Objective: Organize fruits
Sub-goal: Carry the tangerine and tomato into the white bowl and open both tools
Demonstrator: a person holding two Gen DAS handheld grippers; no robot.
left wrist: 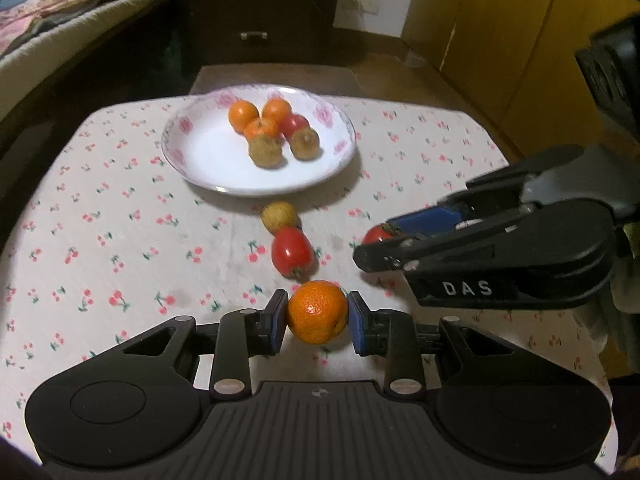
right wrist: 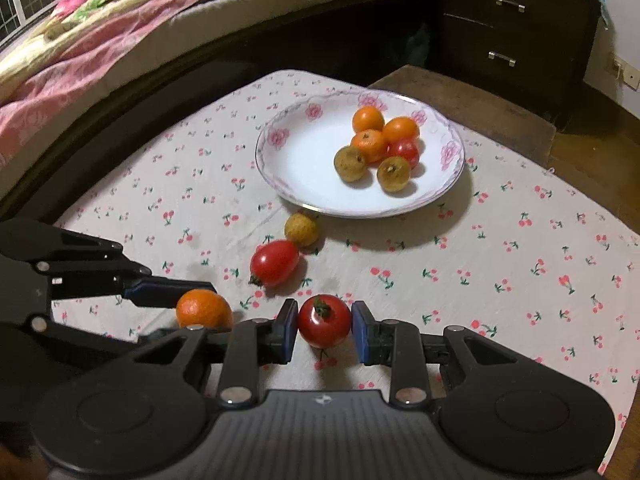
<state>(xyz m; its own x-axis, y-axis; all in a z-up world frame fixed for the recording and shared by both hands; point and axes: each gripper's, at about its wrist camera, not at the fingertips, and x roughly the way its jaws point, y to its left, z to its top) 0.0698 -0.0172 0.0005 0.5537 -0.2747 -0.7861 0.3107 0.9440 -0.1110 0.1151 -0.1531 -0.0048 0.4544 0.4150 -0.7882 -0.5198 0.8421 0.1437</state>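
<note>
My left gripper (left wrist: 317,318) is shut on a small orange (left wrist: 317,312), just above the tablecloth; the orange also shows in the right wrist view (right wrist: 204,309). My right gripper (right wrist: 325,325) is shut on a round red tomato (right wrist: 324,321), which peeks out in the left wrist view (left wrist: 374,235). A white flowered plate (left wrist: 208,160) holds three oranges, a red tomato and two brown longans. On the cloth between the plate and my grippers lie a longan (left wrist: 279,217) and an oval red tomato (left wrist: 291,255), touching each other.
The table has a cherry-print cloth (left wrist: 100,240). A wooden stool (right wrist: 472,96) stands behind the plate, a dark drawer unit (right wrist: 512,32) beyond it. A bed (right wrist: 100,40) runs along the table's far left side. Wooden cabinets (left wrist: 500,40) stand at the right.
</note>
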